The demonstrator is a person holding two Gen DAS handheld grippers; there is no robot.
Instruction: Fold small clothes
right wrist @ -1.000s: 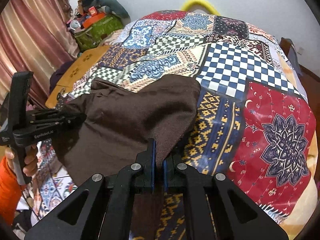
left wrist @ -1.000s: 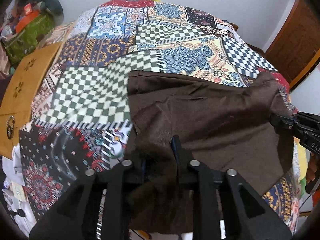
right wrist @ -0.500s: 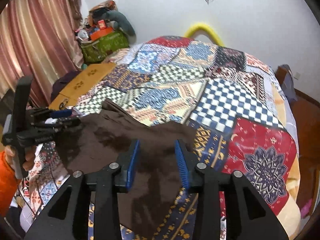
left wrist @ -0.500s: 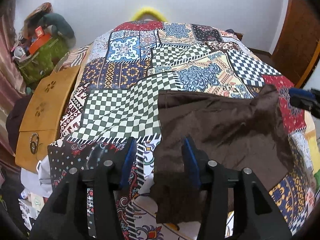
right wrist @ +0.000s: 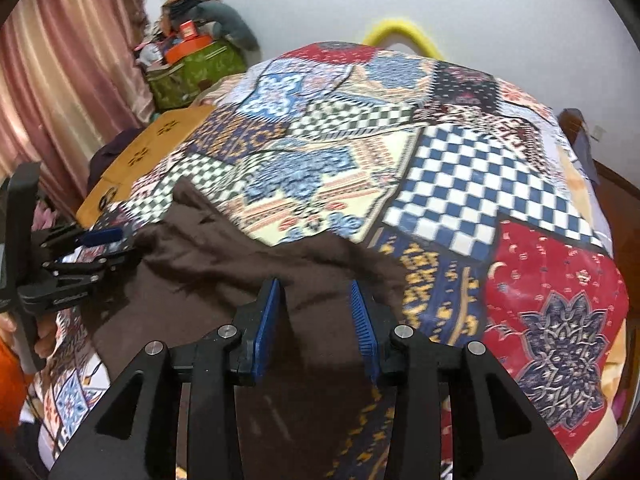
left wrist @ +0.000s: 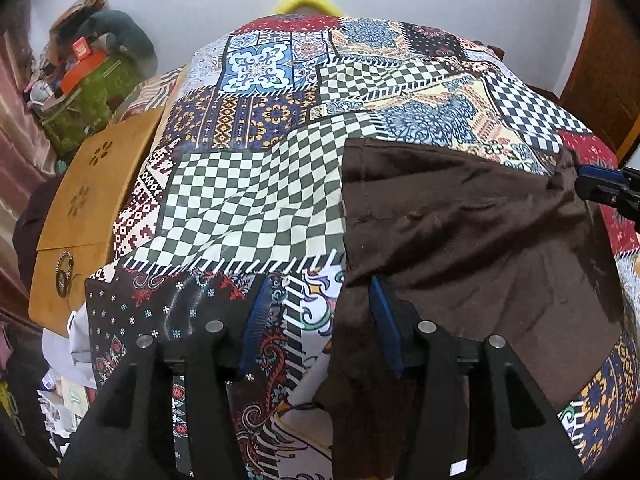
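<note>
Two claws, both over the bed (left wrist: 256,200), both pointing steeply down at it.

Left claw (left wrist: 316,320): jaws parted, nothing pinched. Its blue pads (left wrist: 256,320) stand apart. The left edge of the brown garment (left wrist: 460,232) runs down just beside the right-hand pad, partly in front of it; only the patchwork bedspread shows in the gap. In the right wrist view the same claw (right wrist: 100,246) sits at the left edge of the frame, held by a hand (right wrist: 44,332) with an orange sleeve (right wrist: 10,384) below it, its tips at the garment's left corner.

Right claw (right wrist: 316,320): jaws parted to a moderate width, blue pads (right wrist: 266,328) clear of each other. Brown cloth lies under and between them; no pinch visible. In the left wrist view its tip (left wrist: 600,188) enters at the right edge, just beside the garment's upper right corner.

Garment (right wrist: 224,264): lying spread on the near part of the bed, lower centre to lower right in the left wrist view, lower left to centre in the right wrist view. Surface wrinkled, upper edge fairly straight.

Background, upper left of both frames: green bag (right wrist: 192,72) with clutter on top, wooden board (left wrist: 92,200) against the bed's side, pink curtain (right wrist: 60,60). Yellow arc (right wrist: 400,32) behind the bed's far end.
</note>
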